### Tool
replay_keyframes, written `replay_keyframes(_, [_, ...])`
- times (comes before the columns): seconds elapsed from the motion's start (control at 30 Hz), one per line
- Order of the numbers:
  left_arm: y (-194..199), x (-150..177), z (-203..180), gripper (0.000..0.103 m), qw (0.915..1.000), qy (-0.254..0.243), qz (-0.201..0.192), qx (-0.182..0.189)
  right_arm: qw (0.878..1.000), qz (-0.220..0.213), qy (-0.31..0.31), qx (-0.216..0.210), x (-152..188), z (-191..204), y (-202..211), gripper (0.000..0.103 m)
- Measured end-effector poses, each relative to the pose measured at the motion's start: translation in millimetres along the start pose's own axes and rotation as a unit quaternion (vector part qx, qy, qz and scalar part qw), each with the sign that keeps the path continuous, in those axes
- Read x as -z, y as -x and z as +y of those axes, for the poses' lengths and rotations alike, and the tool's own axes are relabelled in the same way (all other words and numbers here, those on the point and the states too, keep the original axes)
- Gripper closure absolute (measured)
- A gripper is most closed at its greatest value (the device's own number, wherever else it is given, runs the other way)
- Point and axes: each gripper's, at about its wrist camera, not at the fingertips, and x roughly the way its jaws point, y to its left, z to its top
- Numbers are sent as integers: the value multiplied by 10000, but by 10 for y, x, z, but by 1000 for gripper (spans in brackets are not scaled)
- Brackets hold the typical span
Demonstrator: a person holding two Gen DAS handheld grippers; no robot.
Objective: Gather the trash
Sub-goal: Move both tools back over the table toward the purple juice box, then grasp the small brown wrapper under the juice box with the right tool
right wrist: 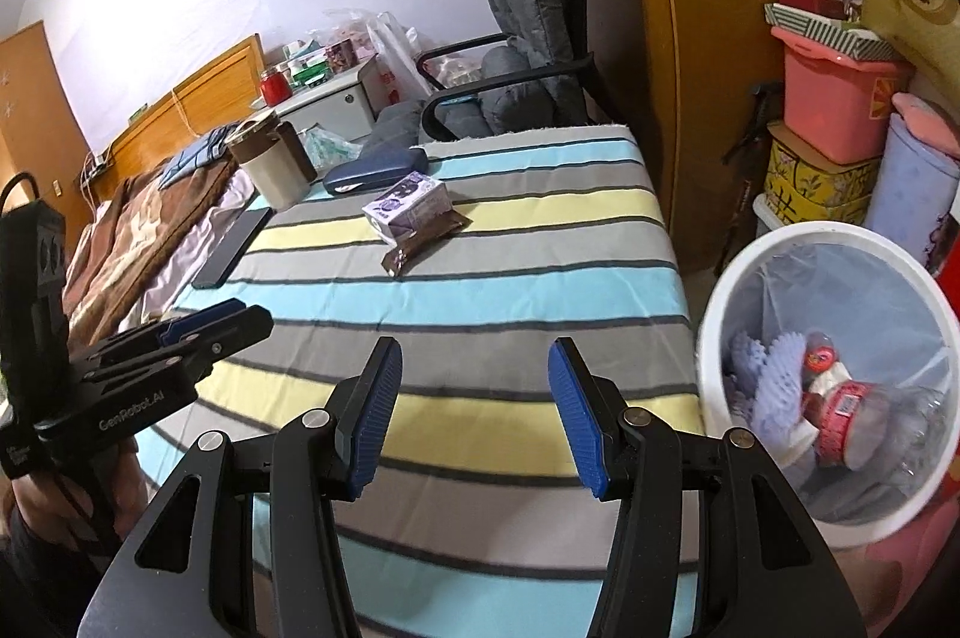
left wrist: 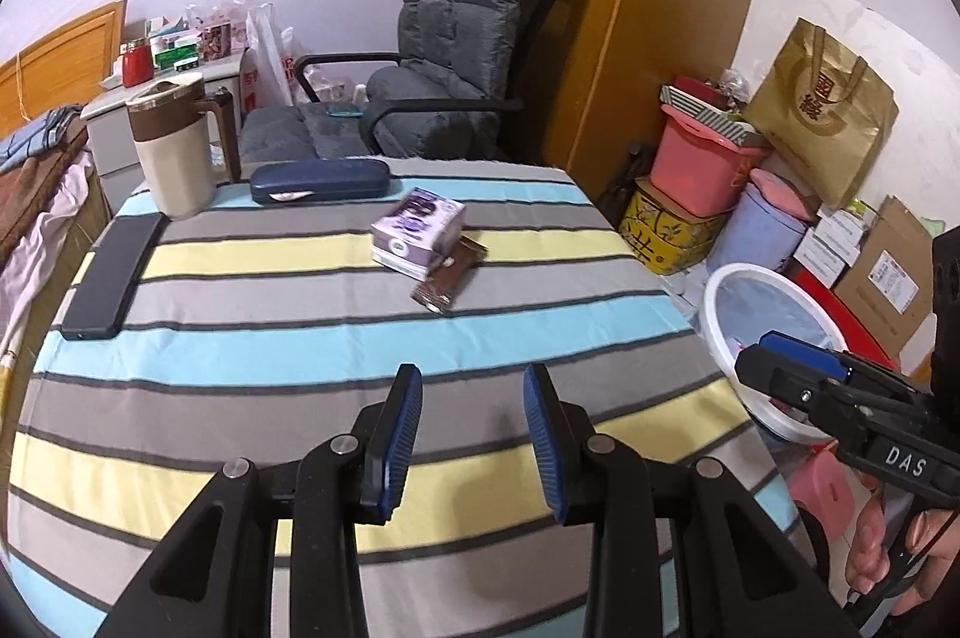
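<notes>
The left gripper point(left wrist: 472, 434) is hanging low over the near part of the table point(left wrist: 252, 356), which is wearing a cloth with blue, grey and yellow stripes. Its two blue pads point(left wrist: 403, 434) are standing apart, and nothing is sitting between them. The right gripper point(right wrist: 475, 413) is hanging over the near right part of the same table. Its blue pads point(right wrist: 576, 422) are standing wide apart too, and they are holding nothing.

The trash is lying near the middle of the table, well away from both grippers. A small purple and white box point(left wrist: 417, 233) is resting there, tipped a little. A brown wrapper point(left wrist: 447, 278) is lying flat, with one end tucked under the box. The two are touching.

A white trash bin point(right wrist: 714, 338) is standing just off the right side of the table, beside the right gripper. Inside it, a clear plastic bottle with a red label point(right wrist: 864, 416) is lying next to some pale purple foam netting point(right wrist: 771, 380).

Farther back on the table, a dark blue glasses case point(left wrist: 318, 179) is lying near the far edge. A tan jug with a brown band point(left wrist: 171, 143) is standing upright at the far left corner. A black phone point(left wrist: 111, 278) is lying flat along the left edge. A grey cushioned chair point(left wrist: 444, 62) is sitting behind the table.
</notes>
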Motion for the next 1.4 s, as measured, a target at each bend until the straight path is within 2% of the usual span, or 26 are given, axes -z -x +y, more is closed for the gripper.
replay_keyframes(0.33, [-100,-237,318,68,9999,-44,-26,-141,9994,224,57,-267,-234,230,-276,50])
replay_keyframes(0.53, [-136,-273,520,68,9997,158,-87,-161,9985,416,83,-359,-310,352,-606,50])
replay_keyframes(0.93, [-264,-183,912,68,9980,537,-42,-327,9965,815,-121,-171,-419,472,-1288,50])
replay_keyframes(1.23, [-348,-189,1055,68,9972,602,9,-445,9960,888,-113,24,-483,491,-1564,50])
replay_keyframes(1.3, [-367,-194,1050,68,9972,592,30,-456,9960,884,-29,132,-489,476,-1556,59])
replay_keyframes(1.37, [-379,-202,1020,68,9974,558,42,-464,9958,883,-63,231,-488,415,-1541,75])
replay_keyframes(1.4, [-384,-210,1006,68,9974,545,46,-466,9958,887,-125,205,-484,375,-1517,76])
